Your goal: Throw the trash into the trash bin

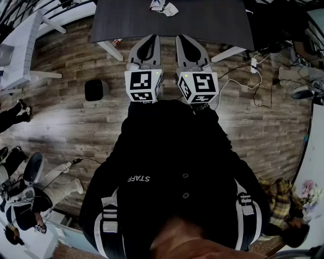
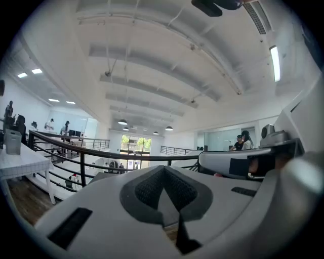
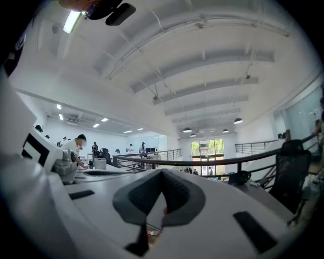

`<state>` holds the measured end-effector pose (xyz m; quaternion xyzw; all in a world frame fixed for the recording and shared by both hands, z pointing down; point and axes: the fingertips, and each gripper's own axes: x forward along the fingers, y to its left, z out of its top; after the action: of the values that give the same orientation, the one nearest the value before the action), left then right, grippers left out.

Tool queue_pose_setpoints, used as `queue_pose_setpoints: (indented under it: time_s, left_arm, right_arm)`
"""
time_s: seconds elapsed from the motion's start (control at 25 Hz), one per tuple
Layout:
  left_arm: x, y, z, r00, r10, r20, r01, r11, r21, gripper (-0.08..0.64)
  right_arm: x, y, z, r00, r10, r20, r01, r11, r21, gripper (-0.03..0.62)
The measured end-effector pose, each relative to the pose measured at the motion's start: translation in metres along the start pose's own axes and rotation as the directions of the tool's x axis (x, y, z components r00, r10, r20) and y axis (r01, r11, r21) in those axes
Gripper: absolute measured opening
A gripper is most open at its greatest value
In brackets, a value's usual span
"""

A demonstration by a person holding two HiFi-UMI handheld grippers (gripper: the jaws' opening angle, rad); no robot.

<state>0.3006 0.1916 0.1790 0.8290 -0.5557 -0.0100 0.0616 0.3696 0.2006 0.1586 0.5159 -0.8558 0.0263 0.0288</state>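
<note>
Floor (image 1: pixel 61 116): wood planks fill our steep downward view, with white cables (image 1: pixel 248 81) trailing at the right
Dark table (image 1: pixel 172 23): it stands ahead of us, across the top of the head view
Black jacket (image 1: pixel 172 167): our own torso fills the lower middle
Left gripper (image 1: pixel 150 38): we hold it level before our chest, pointing toward the table; its pads (image 2: pixel 147 189) are pressed together with nothing between them
Right gripper (image 1: pixel 183 39): level, just beside the left one; its pads (image 3: pixel 144 195) also meet, empty
Black round container (image 1: pixel 93 90): on the floor to our left, near a white table leg (image 1: pixel 110 50)
Trash (image 1: pixel 163 6): a crumpled white piece lying on the table's far part, ahead of both grippers and well apart from them
</note>
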Motion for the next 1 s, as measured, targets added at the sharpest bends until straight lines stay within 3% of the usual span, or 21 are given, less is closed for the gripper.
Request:
queue_pose_setpoints:
  time_s: [0.64,1.0]
  left_arm:
    - [-0.002,0.054,-0.042,0.998,-0.026,-0.061,0.022,0.997,-0.070,0.002]
    - [-0.001,0.089,-0.045,0.997,-0.003,-0.081,-0.003,0.998,-0.065,0.002]
  right_arm:
    - [0.034,0.033,-0.042,0.998,-0.023,-0.065,0.024,1.000,0.010,0.014]
    - [0.051,0.045,-0.042,0.998,-0.025,-0.050,0.026,0.999,0.024,0.014]
